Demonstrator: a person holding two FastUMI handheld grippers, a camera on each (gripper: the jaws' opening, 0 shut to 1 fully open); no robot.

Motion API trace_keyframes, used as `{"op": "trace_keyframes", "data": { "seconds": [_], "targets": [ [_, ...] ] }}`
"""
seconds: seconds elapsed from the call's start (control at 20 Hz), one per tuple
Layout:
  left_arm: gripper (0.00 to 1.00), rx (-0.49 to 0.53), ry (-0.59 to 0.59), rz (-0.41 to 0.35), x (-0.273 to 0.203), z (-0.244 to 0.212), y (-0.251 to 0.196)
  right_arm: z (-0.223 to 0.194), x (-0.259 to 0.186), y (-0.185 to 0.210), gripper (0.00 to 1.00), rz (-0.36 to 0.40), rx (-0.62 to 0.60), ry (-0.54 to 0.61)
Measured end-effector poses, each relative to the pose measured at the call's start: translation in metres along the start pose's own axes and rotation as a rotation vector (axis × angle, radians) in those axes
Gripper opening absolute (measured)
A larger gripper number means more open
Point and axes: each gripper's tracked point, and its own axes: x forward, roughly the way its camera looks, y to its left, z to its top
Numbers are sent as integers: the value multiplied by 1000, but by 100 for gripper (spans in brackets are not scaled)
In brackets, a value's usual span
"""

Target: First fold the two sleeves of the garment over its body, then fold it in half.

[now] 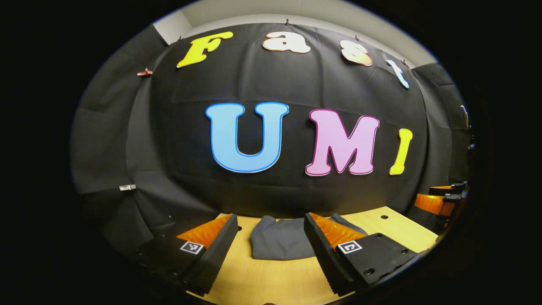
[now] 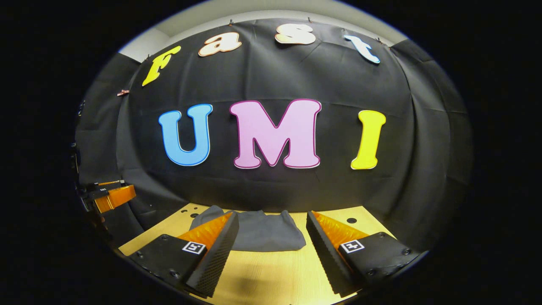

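Note:
A dark grey garment (image 1: pixel 281 238) lies in a folded bundle on the wooden table (image 1: pixel 271 279), close to the black cloth wall. In the left gripper view my left gripper (image 1: pixel 271 222) hovers above the table with its fingers wide apart and nothing between them; the garment lies beyond the gap. The right gripper view has the same garment (image 2: pixel 264 233) ahead of my right gripper (image 2: pixel 272 218), which is open too and holds nothing. The other gripper shows at the right edge (image 1: pixel 440 199) of the left gripper view and at the left edge (image 2: pixel 108 195) of the right gripper view.
The light wood table (image 2: pixel 275 275) has small round holes (image 2: pixel 351 220) near its back edge. The black cloth wall stands right behind the garment and curves round both sides.

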Motion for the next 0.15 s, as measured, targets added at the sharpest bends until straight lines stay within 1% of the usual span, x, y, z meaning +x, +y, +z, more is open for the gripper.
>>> {"op": "trace_keyframes", "data": {
  "seconds": [0.05, 0.15],
  "targets": [
    [99, -8, -15, -7, -8, 4, -4, 1, -9, 4, 99, 4, 4, -4],
    [99, -46, -15, -45, -23, 0, -18, 5, -24, 10, 99, 3, 9, -17]
  ]
}}
